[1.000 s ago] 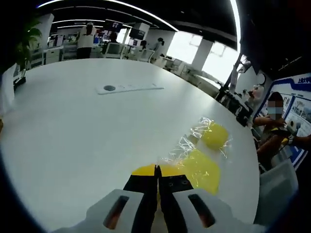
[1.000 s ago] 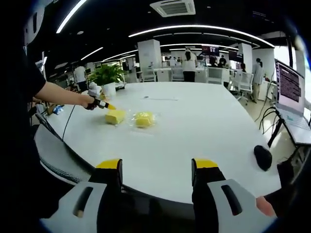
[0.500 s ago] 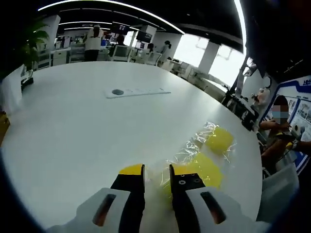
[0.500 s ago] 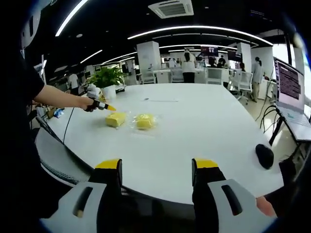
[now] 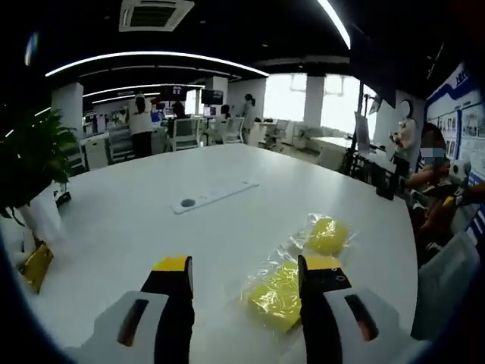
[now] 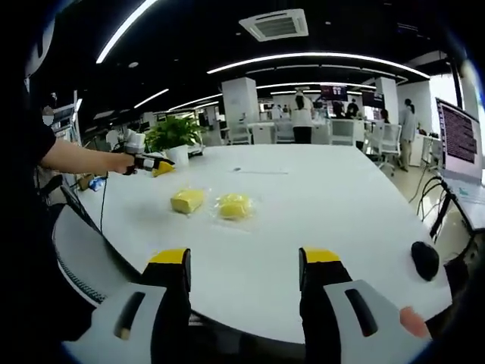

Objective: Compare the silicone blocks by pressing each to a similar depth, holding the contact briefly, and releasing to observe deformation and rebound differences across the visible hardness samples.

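Left gripper view: the left gripper [image 5: 246, 274] has its jaws spread, raised off the white table [image 5: 121, 227]. Just past its right jaw lies the near silicone block [image 5: 277, 296] in clear wrap, the far silicone block [image 5: 327, 233] beyond it. Right gripper view: the right gripper [image 6: 242, 267] is spread too, well short of both blocks.

On the round white counter [image 5: 136, 220], the square yellow silicone block [image 5: 277, 296] lies at about 5 o'clock in the left gripper view, between the parted jaws of the left gripper [image 5: 246, 267]. The rounder yellow silicone block in clear wrap [image 5: 327, 234] lies just behind it, toward 4 o'clock. A flat white strip with a dark disc [image 5: 214, 196] lies well beyond, near centre. A potted green plant [image 5: 26, 163] stands at 9 o'clock.
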Action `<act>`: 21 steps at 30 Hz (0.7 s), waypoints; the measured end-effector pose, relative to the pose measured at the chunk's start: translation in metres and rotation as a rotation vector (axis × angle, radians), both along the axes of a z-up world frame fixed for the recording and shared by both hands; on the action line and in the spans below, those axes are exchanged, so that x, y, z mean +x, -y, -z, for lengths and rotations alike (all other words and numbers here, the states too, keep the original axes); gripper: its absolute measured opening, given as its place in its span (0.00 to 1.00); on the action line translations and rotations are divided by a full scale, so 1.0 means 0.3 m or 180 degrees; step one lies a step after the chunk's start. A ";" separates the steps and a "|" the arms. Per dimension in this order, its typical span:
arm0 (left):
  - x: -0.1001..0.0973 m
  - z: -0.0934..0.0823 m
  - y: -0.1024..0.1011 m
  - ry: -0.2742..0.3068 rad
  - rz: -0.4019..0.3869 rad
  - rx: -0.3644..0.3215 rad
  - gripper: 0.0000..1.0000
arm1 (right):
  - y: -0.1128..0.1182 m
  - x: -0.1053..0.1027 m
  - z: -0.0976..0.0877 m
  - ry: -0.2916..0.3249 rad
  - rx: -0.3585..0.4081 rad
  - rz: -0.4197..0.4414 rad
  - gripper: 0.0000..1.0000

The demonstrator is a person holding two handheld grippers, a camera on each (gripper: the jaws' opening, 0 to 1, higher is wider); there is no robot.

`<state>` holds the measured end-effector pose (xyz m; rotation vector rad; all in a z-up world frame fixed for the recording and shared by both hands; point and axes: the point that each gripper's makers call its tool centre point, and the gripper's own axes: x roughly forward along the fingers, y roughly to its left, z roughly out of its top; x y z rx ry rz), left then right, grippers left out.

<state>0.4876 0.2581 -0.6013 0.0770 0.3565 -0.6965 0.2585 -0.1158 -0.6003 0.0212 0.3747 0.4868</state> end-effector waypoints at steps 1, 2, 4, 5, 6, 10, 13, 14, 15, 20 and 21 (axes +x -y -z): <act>-0.013 -0.018 0.001 0.0026 0.0005 -0.0031 0.61 | -0.005 0.004 -0.004 0.0022 0.0005 -0.0015 0.53; -0.028 -0.053 0.006 0.0119 0.0024 -0.0102 0.62 | -0.009 0.008 -0.005 0.0029 0.0012 -0.0024 0.53; -0.052 -0.094 0.007 0.0210 0.0035 -0.0152 0.63 | -0.021 0.014 -0.009 0.0049 0.0020 -0.0059 0.53; -0.064 -0.113 0.005 0.0243 0.0023 -0.0175 0.63 | -0.028 0.017 -0.010 0.0064 0.0020 -0.0079 0.53; -0.074 -0.130 0.004 0.0285 0.0025 -0.0185 0.63 | -0.032 0.019 -0.011 0.0070 0.0021 -0.0093 0.53; -0.140 -0.202 -0.004 0.0487 0.0039 -0.0178 0.65 | -0.052 0.030 -0.014 0.0089 0.0027 -0.0140 0.53; -0.207 -0.242 -0.022 0.0624 0.0038 -0.0147 0.66 | -0.071 0.039 -0.017 0.0099 0.0028 -0.0185 0.52; -0.226 -0.248 -0.025 0.0632 0.0044 -0.0149 0.66 | -0.076 0.042 -0.019 0.0110 0.0027 -0.0193 0.52; -0.249 -0.258 -0.029 0.0667 0.0042 -0.0161 0.66 | -0.084 0.046 -0.023 0.0122 0.0033 -0.0208 0.52; -0.335 -0.285 -0.039 0.0744 0.0041 -0.0198 0.67 | -0.112 0.063 -0.039 0.0163 0.0028 -0.0256 0.53; -0.350 -0.288 -0.040 0.0759 0.0051 -0.0179 0.67 | -0.120 0.066 -0.044 0.0169 0.0036 -0.0272 0.53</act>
